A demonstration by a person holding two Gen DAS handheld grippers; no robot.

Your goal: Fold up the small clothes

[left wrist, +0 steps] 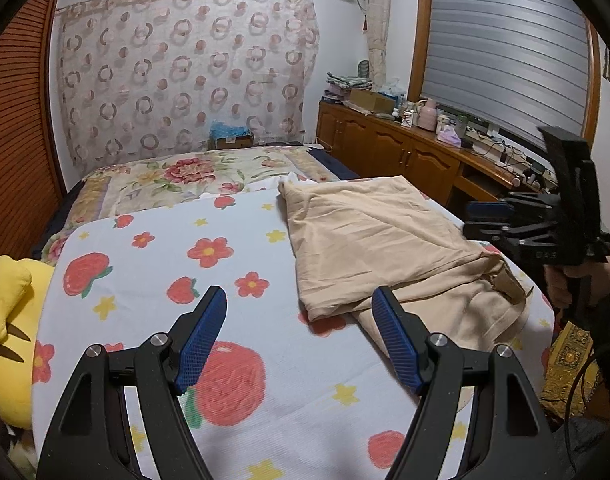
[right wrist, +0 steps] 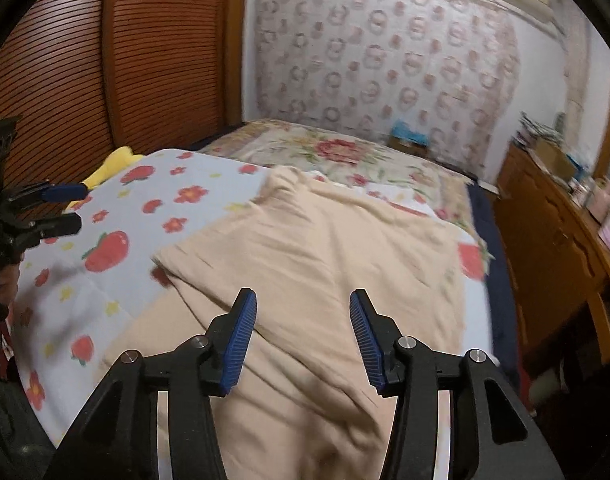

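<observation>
Right wrist view, blurred: both claws released, probably above beige garment point(right wrist: 305, 248), plush toy point(left wrist: 9, 320) beside.

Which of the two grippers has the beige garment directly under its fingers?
The right gripper: it hangs open above the beige garment. The left gripper, also open, is mostly above the strawberry-print sheet.

A lived-in home bedroom: a bed point(left wrist: 153, 240) under a strawberry-print sheet point(left wrist: 265, 360), a floral quilt point(left wrist: 185, 176) behind it, a patterned curtain point(left wrist: 185, 72) along the back wall, slatted wooden wardrobe doors point(right wrist: 105, 60), low wooden cabinets point(left wrist: 385, 148) cluttered with boxes and bottles, and a shuttered window point(left wrist: 505, 52).
</observation>
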